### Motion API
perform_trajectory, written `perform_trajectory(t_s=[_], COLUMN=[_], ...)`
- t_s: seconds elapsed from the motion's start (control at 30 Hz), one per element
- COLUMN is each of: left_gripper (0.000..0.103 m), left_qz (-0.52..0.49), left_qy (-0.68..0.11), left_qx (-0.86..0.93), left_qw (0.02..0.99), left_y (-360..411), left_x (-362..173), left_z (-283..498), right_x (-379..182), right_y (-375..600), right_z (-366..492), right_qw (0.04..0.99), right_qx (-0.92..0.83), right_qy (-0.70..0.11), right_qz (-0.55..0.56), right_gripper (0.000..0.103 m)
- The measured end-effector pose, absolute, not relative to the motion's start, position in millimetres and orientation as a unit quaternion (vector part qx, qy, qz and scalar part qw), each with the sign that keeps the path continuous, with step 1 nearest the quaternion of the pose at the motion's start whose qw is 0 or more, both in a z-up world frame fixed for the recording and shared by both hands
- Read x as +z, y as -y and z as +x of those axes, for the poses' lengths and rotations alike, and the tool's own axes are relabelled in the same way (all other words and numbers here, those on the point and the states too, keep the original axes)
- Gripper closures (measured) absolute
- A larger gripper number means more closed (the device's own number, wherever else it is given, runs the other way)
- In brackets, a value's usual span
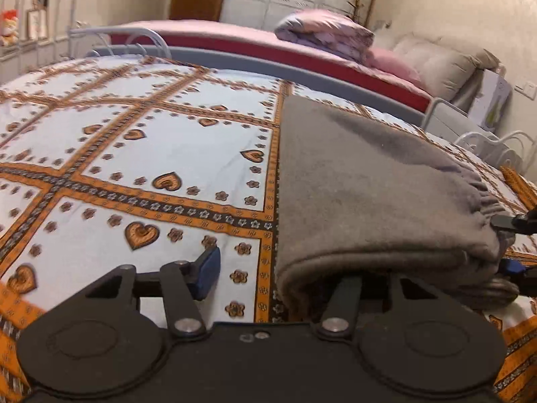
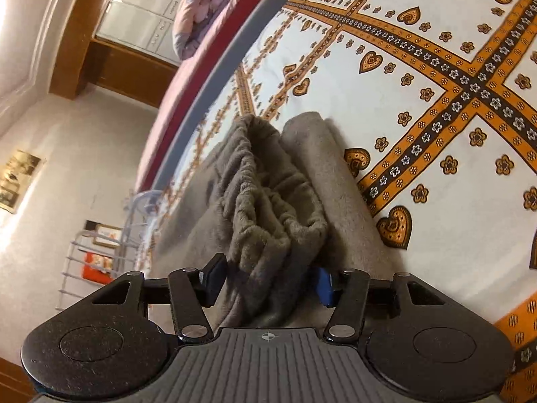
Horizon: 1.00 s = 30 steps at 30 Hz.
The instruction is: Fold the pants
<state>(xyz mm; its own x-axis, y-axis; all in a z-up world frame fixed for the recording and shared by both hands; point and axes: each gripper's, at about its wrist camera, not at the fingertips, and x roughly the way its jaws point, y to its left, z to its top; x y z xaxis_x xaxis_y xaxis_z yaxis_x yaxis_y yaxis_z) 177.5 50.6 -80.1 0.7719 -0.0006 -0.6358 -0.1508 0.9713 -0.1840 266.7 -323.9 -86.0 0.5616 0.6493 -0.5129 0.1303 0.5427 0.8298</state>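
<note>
Grey fleece pants (image 1: 369, 201) lie folded on the patterned bedspread (image 1: 151, 141), with the elastic waistband (image 2: 268, 208) gathered at one end. My left gripper (image 1: 285, 275) is open at the folded edge; its left pad (image 1: 206, 273) is bare over the spread and its right finger is hidden under the fold. My right gripper (image 2: 268, 283) has its jaws around the bunched waistband and is shut on it. The right gripper's fingertips also show in the left wrist view (image 1: 513, 245) at the waistband end.
A grey bed rail (image 1: 302, 70) runs along the far edge of the bedspread. Beyond it is a second bed with a pink sheet, a rolled quilt (image 1: 329, 33) and pillows. A white metal frame (image 1: 40, 16) stands at the left.
</note>
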Motion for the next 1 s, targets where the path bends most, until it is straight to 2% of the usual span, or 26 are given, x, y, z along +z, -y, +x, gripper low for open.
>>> perform_trajectory(t_s=[0.03, 0.1, 0.13, 0.2, 0.27, 0.33, 0.4, 0.47, 0.53, 0.6, 0.77, 1.0], left_gripper=[0.078, 0.088, 0.088, 0.088, 0.088, 0.076, 0.075, 0.074, 0.072, 0.069, 0.069, 0.071], left_qz=[-0.102, -0.064, -0.045, -0.053, -0.040, -0.044, -0.063, -0.086, -0.097, -0.102, -0.086, -0.058], left_qy=[-0.335, -0.316, -0.297, -0.269, -0.301, -0.341, -0.330, -0.331, -0.339, -0.345, -0.354, -0.378], left_qx=[0.026, 0.012, 0.014, 0.020, 0.015, 0.011, 0.019, 0.014, 0.008, 0.009, 0.004, -0.030], left_qw=[0.936, 0.947, 0.954, 0.962, 0.953, 0.939, 0.942, 0.940, 0.936, 0.933, 0.931, 0.924], left_y=[-50.6, -43.4, -39.4, -40.2, -35.5, -35.0, -36.9, -41.7, -47.2, -52.5, -63.0, -56.1], left_x=[-76.9, -67.4, -62.2, -57.5, -67.1, -85.1, -82.8, -78.7, -76.8, -71.3, -51.9, -30.6], left_z=[180.6, 180.7, 177.0, 167.8, 173.5, 178.9, 173.7, 166.9, 160.3, 151.3, 147.0, 159.2], right_x=[-83.6, -73.4, -61.7, -36.3, -22.1, -34.2, -66.7, -71.9, -60.4, -51.6, -22.2, -4.8], right_y=[321.5, 315.6, 313.9, 317.0, 325.2, 328.4, 332.0, 338.8, 341.7, 347.8, 357.0, 326.1], right_z=[269.3, 268.4, 265.0, 250.8, 234.9, 232.0, 246.2, 247.2, 240.0, 231.3, 212.2, 234.0], right_qw=[0.769, 0.787, 0.803, 0.830, 0.844, 0.848, 0.820, 0.811, 0.824, 0.834, 0.879, 0.898], right_qx=[0.172, 0.183, 0.193, 0.216, 0.225, 0.201, 0.165, 0.172, 0.173, 0.165, 0.149, 0.199], right_qy=[-0.437, -0.431, -0.415, -0.368, -0.341, -0.366, -0.430, -0.425, -0.413, -0.401, -0.349, -0.331], right_qz=[0.432, 0.402, 0.381, 0.360, 0.348, 0.326, 0.339, 0.363, 0.347, 0.342, 0.289, 0.210], right_gripper=[0.055, 0.068, 0.073, 0.074, 0.074, 0.074, 0.074, 0.073, 0.067, 0.067, 0.067, 0.067])
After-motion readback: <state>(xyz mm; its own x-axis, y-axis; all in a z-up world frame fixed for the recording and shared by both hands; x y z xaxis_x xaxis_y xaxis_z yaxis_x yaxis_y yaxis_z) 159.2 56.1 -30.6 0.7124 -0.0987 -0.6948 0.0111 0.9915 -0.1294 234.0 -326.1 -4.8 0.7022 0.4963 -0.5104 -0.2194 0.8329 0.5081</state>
